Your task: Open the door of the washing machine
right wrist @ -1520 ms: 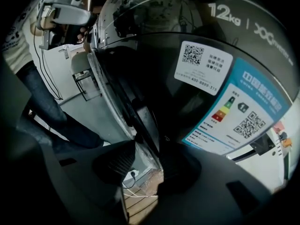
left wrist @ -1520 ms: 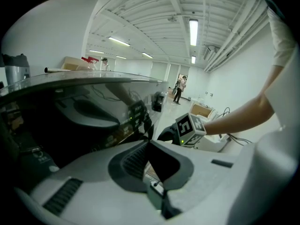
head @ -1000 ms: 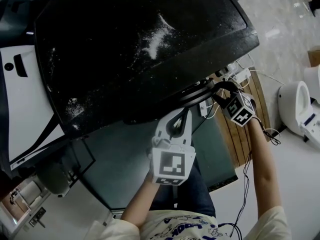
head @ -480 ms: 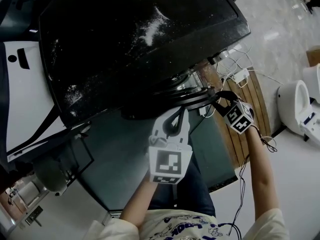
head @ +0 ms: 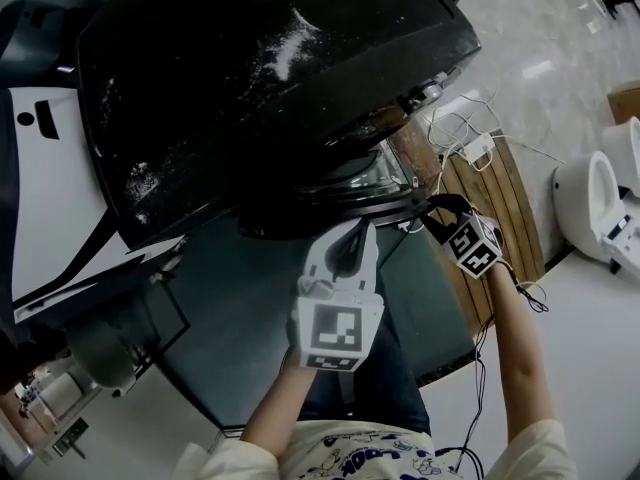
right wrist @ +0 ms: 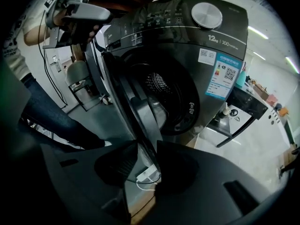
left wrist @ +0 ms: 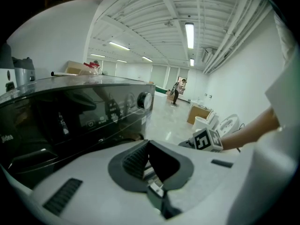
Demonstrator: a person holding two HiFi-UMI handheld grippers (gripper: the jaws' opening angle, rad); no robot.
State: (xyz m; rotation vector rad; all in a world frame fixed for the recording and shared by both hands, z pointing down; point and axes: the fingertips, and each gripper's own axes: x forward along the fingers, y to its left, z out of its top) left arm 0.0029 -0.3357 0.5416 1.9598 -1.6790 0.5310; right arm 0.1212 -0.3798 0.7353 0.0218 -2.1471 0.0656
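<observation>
The black front-loading washing machine fills the top of the head view. Its round door stands partly swung out. In the right gripper view the door's edge runs between the jaws of my dark right gripper, which are closing on it, and the drum shows behind. My right gripper sits at the door's right rim. My white left gripper hovers in front of the door, fingertips together, holding nothing. From the left gripper view I see the control panel.
A power strip with loose cables lies on a wooden slatted platform to the right of the machine. White toilets stand further right. A white appliance adjoins the machine's left side. The person's legs are beneath the grippers.
The door has swung further out from the machine, with my right gripper moving toward the person on its rim. My left gripper has drifted slightly.
</observation>
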